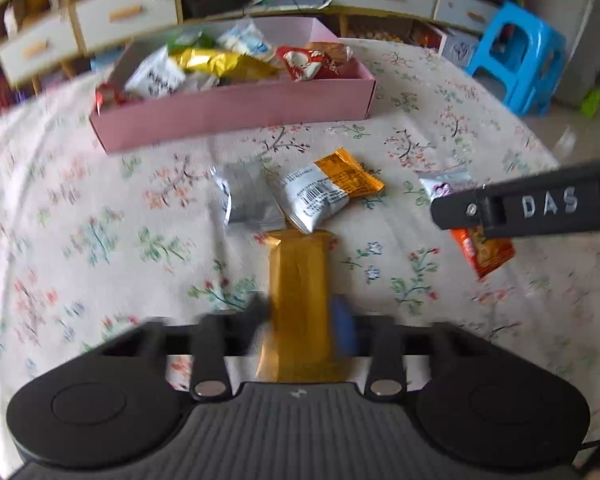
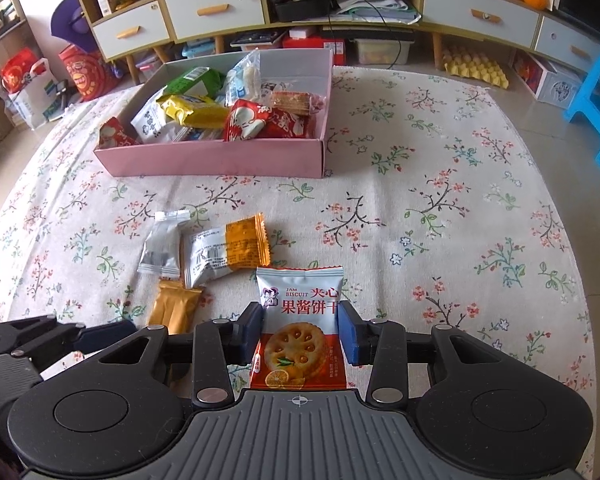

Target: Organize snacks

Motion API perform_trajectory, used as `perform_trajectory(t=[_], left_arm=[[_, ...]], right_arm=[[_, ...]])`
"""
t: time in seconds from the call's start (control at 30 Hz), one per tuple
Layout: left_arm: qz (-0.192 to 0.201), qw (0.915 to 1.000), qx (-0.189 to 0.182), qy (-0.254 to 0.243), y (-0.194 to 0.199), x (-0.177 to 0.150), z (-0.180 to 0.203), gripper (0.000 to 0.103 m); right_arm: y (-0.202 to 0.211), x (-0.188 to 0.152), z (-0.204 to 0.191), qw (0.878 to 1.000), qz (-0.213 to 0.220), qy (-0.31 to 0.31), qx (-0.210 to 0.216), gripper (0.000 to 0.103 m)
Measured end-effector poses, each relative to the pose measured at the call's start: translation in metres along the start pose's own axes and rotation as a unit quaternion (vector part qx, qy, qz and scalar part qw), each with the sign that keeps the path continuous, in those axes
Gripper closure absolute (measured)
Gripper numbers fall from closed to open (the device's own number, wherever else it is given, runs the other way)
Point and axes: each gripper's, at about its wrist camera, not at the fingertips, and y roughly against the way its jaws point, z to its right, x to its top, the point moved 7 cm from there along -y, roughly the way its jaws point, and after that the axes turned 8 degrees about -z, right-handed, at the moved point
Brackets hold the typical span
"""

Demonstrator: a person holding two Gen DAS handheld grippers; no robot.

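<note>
A cream tablecloth (image 2: 440,152) printed with small flower sprigs covers the whole work surface, and everything else is placed against the long pink cardboard box (image 2: 220,160) lying on it. That box sits at the far side of the cloth and is already heaped with wrapped snacks, which suggests it is the collecting bin and that most of the sorting is done.

On the near side of the box, well apart from it, four loose packets lie on the cloth. The white-and-orange jam biscuit packet (image 2: 300,320) is nearest the right gripper (image 2: 300,332); its blue pads stand partly open, close against the packet's two side edges, probably a grip for carrying it to the box. To the box-ward left of it lie an orange-and-white barcoded sachet (image 2: 224,252) and a small silver foil sachet (image 2: 162,246), side by side and touching.

Just nearer than those two lies a slim gold foil bar (image 1: 300,272), lengthwise between the fingers of the left gripper (image 1: 300,316). Motion blur hides those pads, so I cannot tell whether the narrow-set jaws press on the bar or merely flank it.
</note>
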Motion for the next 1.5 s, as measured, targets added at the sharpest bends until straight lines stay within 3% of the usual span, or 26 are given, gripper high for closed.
perform_trajectory(t=[0.13,0.5,0.73,0.9,1.03,1.2,1.33,1.5], left_arm=[[-0.008,0.9991,-0.028,0.031,0.005,0.002,-0.009,0.077],[0.044,0.9945,-0.082,0.048,0.051,0.023,-0.017,0.077],[0.098,0.9891,-0.057,0.094,0.071,0.061,-0.063,0.077],[0.105,0.9886,-0.038,0.101,0.054,0.095,-0.084,0.077],[0.08,0.9884,-0.06,0.114,0.031,0.114,-0.088,0.077],[0.067,0.9906,-0.073,0.094,0.01,0.134,-0.084,0.077],[0.061,0.9922,-0.07,0.083,-0.005,0.145,-0.087,0.077],[0.06,0.9921,-0.057,0.094,-0.019,0.152,-0.101,0.077]], right_arm=[[0.003,0.001,0.001,1.0,0.004,-0.004,0.004,0.065],[0.009,0.009,0.009,1.0,0.014,-0.019,0.012,0.065],[0.019,0.039,0.019,0.999,0.046,-0.02,0.021,0.065],[0.013,0.076,0.009,0.997,0.056,-0.01,0.05,0.065],[-0.002,0.105,-0.003,0.994,0.038,-0.03,0.098,0.065],[-0.021,0.134,-0.02,0.986,0.019,-0.054,0.156,0.065],[-0.046,0.152,-0.026,0.987,0.01,-0.06,0.149,0.064],[-0.057,0.168,-0.027,0.988,0.029,-0.055,0.141,0.065]])
